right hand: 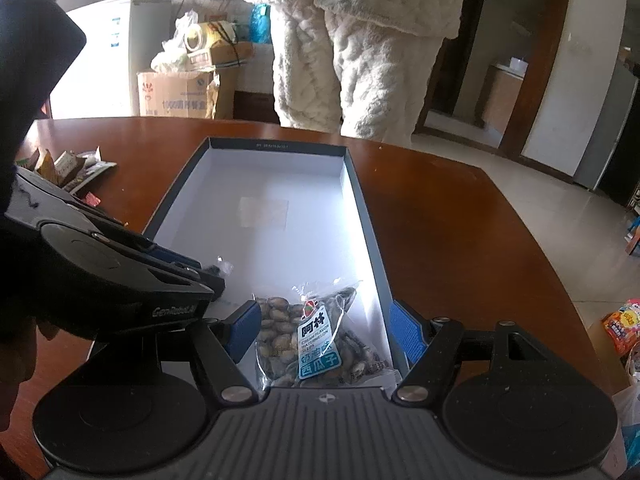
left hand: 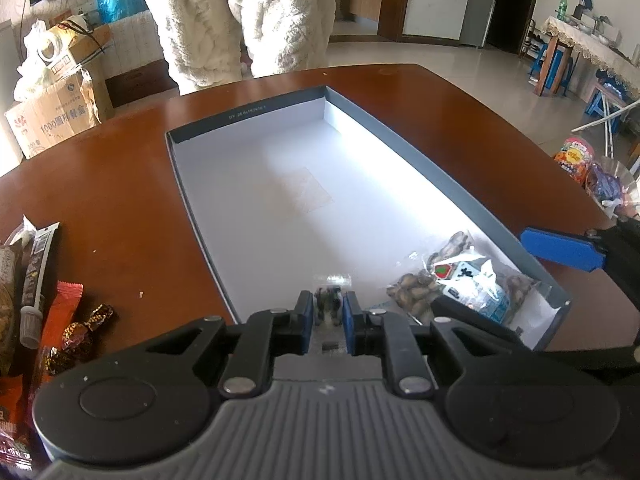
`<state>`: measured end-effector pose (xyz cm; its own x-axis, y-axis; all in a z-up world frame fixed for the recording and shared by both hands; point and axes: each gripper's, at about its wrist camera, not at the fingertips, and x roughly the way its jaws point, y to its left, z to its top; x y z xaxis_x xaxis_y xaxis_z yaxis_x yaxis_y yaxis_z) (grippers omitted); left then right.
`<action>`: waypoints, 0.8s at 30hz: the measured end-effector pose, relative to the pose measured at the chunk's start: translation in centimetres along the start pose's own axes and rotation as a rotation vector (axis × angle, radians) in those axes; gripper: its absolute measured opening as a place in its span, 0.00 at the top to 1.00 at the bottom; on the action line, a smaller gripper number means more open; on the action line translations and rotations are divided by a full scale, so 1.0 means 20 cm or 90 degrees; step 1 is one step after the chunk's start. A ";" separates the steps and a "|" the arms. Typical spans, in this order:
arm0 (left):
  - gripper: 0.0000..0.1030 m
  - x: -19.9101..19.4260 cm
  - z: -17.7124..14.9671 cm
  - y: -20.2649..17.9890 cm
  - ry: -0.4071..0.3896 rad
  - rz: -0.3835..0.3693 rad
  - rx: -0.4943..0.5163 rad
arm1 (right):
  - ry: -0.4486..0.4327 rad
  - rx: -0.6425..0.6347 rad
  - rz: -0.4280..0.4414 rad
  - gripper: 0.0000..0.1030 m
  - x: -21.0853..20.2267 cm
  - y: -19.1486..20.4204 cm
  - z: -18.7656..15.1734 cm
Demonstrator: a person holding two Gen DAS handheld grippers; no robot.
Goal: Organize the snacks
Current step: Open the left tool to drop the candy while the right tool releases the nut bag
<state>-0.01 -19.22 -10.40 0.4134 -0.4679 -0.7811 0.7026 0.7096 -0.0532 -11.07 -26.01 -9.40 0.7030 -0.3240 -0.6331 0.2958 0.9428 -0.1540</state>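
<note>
A shallow grey box (left hand: 404, 152) with a white floor lies on the brown table (left hand: 120, 168). My left gripper (left hand: 328, 316) hangs over the box's near end, shut on a small clear-wrapped snack (left hand: 329, 304). A clear bag of watermelon seeds (left hand: 452, 276) lies in the near right corner of the box. In the right wrist view my right gripper (right hand: 325, 330) is open, its blue pads (right hand: 244, 330) on either side of the seed bag (right hand: 316, 332) without pressing it. The left gripper (right hand: 212, 276) shows there at the left, over the box (right hand: 360, 184).
Several loose wrapped snacks (left hand: 60, 312) lie on the table left of the box. More snack bags (left hand: 576, 156) sit off the table's right edge. A person in white fleecy clothes (left hand: 240, 20) stands at the far side, beside cardboard boxes (left hand: 52, 120).
</note>
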 end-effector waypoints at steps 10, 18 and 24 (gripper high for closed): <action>0.55 -0.03 0.02 0.01 -0.015 -0.009 -0.022 | -0.017 0.032 -0.013 0.30 -0.05 -0.06 0.01; 0.40 -0.04 0.03 0.01 -0.033 0.010 -0.011 | -0.021 0.043 -0.018 0.30 -0.05 -0.08 0.01; 0.33 -0.07 0.05 0.02 -0.045 -0.003 -0.016 | -0.032 0.056 -0.021 0.30 -0.07 -0.09 0.01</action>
<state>0.35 -18.75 -8.61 0.4501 -0.5071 -0.7350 0.6901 0.7199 -0.0741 -12.43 -27.26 -8.12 0.7226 -0.3611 -0.5894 0.3739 0.9214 -0.1059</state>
